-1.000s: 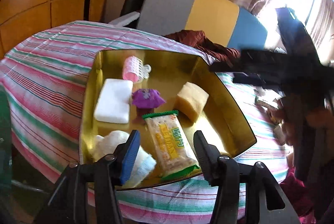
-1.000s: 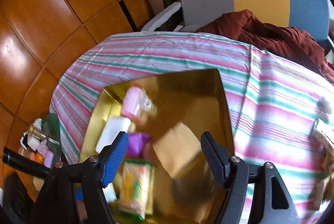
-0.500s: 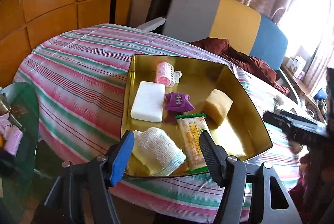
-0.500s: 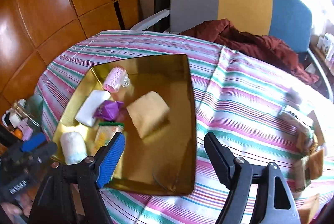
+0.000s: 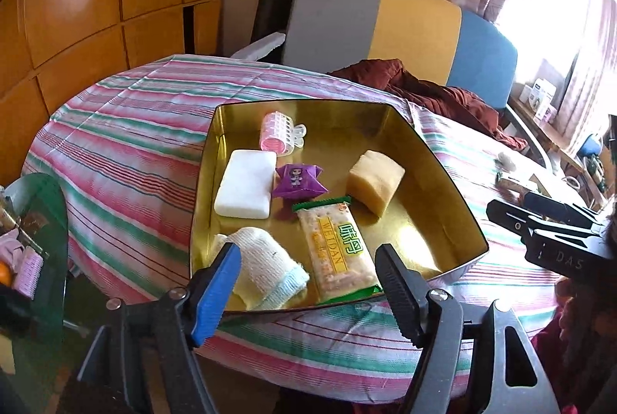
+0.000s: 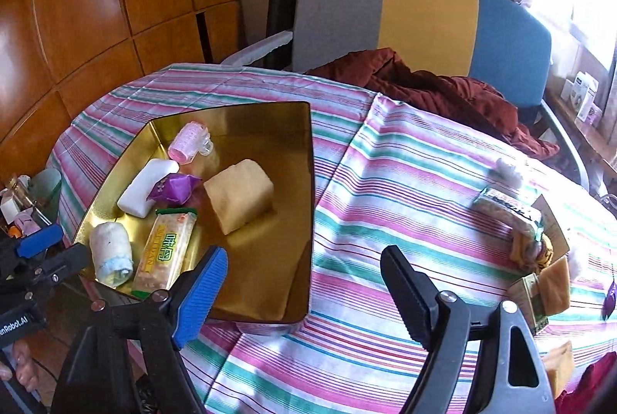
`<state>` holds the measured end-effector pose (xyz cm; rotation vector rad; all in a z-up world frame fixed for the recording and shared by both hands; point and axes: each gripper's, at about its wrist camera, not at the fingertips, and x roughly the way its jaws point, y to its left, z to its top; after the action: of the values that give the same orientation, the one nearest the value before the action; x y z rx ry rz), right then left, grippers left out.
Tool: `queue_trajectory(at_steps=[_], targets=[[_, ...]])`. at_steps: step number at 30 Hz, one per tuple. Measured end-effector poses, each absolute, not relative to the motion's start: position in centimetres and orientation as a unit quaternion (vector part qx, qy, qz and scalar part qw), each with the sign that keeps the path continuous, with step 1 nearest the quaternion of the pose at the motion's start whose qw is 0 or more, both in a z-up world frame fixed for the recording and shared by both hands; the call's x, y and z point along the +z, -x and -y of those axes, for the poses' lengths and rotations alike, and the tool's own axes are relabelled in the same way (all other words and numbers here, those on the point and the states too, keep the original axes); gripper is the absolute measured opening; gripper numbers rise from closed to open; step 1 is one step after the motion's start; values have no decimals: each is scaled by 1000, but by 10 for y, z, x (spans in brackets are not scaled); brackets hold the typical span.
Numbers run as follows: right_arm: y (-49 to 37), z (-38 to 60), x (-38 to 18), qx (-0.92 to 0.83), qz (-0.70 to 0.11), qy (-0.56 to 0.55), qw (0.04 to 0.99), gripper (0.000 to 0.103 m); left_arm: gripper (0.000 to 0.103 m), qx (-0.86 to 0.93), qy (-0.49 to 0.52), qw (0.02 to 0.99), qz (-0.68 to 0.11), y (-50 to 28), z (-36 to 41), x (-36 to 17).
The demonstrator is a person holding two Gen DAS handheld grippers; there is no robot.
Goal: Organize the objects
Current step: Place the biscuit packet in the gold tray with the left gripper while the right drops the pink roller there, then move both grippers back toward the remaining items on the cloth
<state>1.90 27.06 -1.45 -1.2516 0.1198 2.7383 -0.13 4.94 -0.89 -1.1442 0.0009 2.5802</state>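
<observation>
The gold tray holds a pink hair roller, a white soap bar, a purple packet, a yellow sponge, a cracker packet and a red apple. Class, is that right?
Not quite. There is no red apple: the sixth item in the gold tray is a rolled white cloth with a pale blue edge, beside the cracker packet. The left wrist view shows it; the rest stands.

surface: my table (image 6: 385,206), striped cloth | on it: gold tray (image 6: 266,298) at left | cotton tuft (image 6: 508,170), snack packs (image 6: 509,211), yellow blocks (image 6: 557,285) at my right edge | red cloth (image 6: 424,86) at far edge
</observation>
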Motion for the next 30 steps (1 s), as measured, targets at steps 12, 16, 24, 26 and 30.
queue_trajectory(at_steps=[12,16,24,26,30], targets=[[-33,-287,-21,904,-54,414,93,83,80,922,370,109,-22,-2,-48,4],[-36,-289,-21,904,-55,413,96,83,80,924,367,101,-25,-2,-45,6],[-40,-287,-18,906,-50,409,99,84,80,926,364,100,-27,-5,-47,7],[-41,-288,-17,906,-49,408,100,84,80,926,363,102,-30,-5,-48,6],[-43,-292,-18,905,-51,408,104,84,80,925,363,105,-37,-7,-53,6]])
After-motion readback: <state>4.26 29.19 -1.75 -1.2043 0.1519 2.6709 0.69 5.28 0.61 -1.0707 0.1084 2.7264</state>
